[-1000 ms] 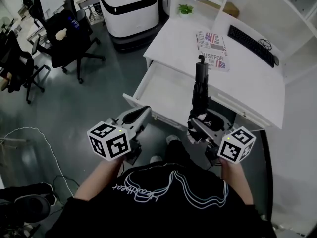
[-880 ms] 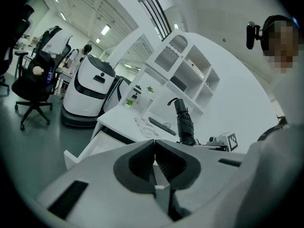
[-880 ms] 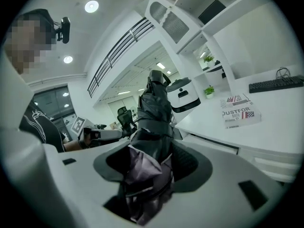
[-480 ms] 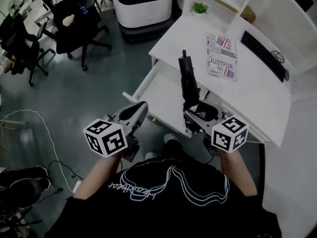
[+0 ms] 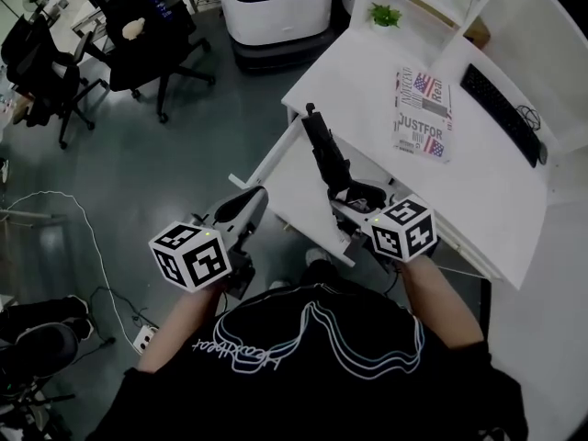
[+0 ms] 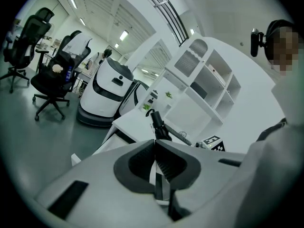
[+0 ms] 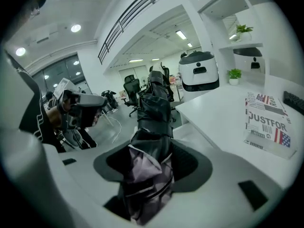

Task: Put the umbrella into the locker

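1 umbrella (image 7: 154, 127), black, folded and strapped. My right tool (image 5: 354, 205) is clamped on its fabric end, and the handle end angles up and away over the open drawer (image 5: 292, 177) at the front of the white bench (image 5: 478, 191). Can't tell if it touches the drawer.

My left tool (image 6: 155, 151) has its jaws together w/ nothing betw them. It sits apart from the umbrella, off the drawer's left corner, over the floor. 1 marker cube per tool.

Readable print: 1 sheet (image 5: 423, 108) on the bench w/ "JUSTFOR" in big letters plus flag graphics; the rest is too small to read. Also on the bench: 1 black keyboard (image 5: 501, 113). Shelves behind hold 2 small green plants (image 5: 384, 15). On the floor: 2 black office chairs (image 5: 152, 35) and 1 white machine (image 5: 276, 7) w/ a black band.
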A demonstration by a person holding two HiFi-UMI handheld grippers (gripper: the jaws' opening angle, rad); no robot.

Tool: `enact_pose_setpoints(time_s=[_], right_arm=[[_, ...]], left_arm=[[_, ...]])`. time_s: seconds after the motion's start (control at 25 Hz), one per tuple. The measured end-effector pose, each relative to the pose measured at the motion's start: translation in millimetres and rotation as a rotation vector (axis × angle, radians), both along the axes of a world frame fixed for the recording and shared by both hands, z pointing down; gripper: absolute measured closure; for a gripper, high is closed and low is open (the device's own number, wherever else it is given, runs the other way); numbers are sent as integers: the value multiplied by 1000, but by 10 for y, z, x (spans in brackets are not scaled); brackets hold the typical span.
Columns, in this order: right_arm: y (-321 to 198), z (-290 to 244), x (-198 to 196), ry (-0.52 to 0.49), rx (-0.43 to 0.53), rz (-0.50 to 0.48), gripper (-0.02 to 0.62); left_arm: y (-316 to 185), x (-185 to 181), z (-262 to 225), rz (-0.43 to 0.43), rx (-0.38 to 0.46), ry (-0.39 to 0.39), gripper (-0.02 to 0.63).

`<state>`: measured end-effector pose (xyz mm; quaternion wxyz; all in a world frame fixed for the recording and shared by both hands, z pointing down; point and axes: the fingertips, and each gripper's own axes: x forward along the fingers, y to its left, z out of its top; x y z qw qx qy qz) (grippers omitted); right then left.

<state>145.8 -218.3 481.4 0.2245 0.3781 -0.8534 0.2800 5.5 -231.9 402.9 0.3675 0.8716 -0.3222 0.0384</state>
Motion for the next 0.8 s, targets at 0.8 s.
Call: enact_pose_setpoints(time_s=[0.8], right_arm=[[-165, 1369, -204, 231, -225, -196, 356]], left_arm=[[-187, -211, 329, -109, -91, -25, 600]])
